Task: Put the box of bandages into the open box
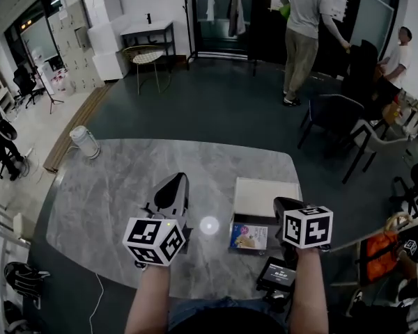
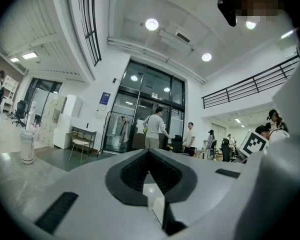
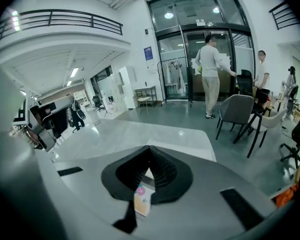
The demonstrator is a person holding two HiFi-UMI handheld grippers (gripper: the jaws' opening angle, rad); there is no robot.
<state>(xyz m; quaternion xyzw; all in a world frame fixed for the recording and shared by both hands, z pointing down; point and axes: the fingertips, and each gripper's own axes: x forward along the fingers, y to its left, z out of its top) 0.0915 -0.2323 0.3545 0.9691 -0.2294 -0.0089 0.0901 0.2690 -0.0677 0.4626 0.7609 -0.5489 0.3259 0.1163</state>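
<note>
The left gripper [image 1: 174, 181] has its fingers clenched tip to tip with nothing between them, and it is poised above the table [image 1: 111, 200]. To the left of and ahead of those fingers the grey marbled top runs open to its rounded far edge. A white cylinder [image 1: 84, 142] stands well off by the far left corner. Between the two pairs of fingers the slab carries only a lamp's glare.

The right gripper [image 1: 284, 206] also has its fingers clenched together and grasps nothing. The open box [image 1: 265, 195], white and shallow, lies just left of and ahead of these fingers, close to the table's right edge.

The box of bandages [image 1: 249, 236] lies flat on the table, just left of and a little behind the right fingers. It sits outside the open box, against or just beside its near wall. It is small and pale, with blue and pink print.

To the right of the right fingers the table ends at once. Dark chairs [image 1: 334, 117] stand beyond it on the grey floor.
</note>
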